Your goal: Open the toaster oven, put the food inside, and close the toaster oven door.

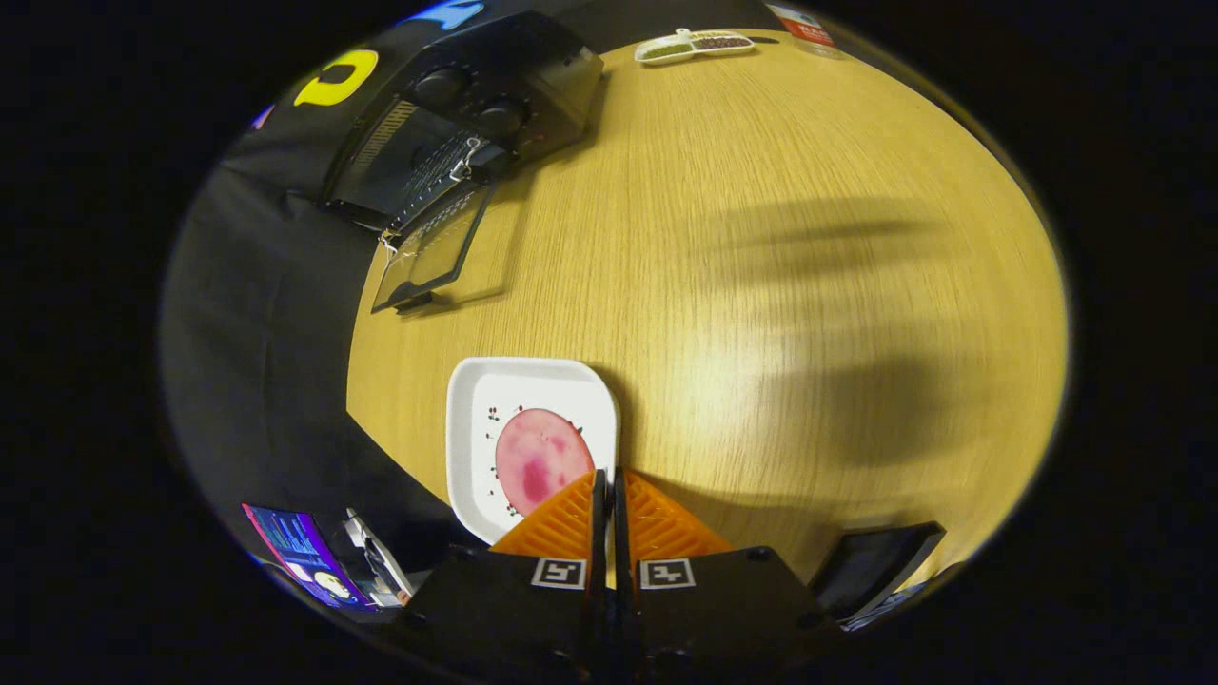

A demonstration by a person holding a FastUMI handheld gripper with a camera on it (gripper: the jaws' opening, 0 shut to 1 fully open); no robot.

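We see tongs (606, 476) pressed together, nothing between fingers. Tips hover at near right edge of white square plate (476, 419) on bench (761, 285). Pink round food slice (540, 459) lies on plate, just ahead-left of tips. Toaster oven (476, 114) well beyond, at bench's far left, door (433, 252) dropped open.

Bare table (761, 285) centre and right; toaster oven (476, 124) with lowered door (433, 252) upper left, plate (533, 438) lower centre
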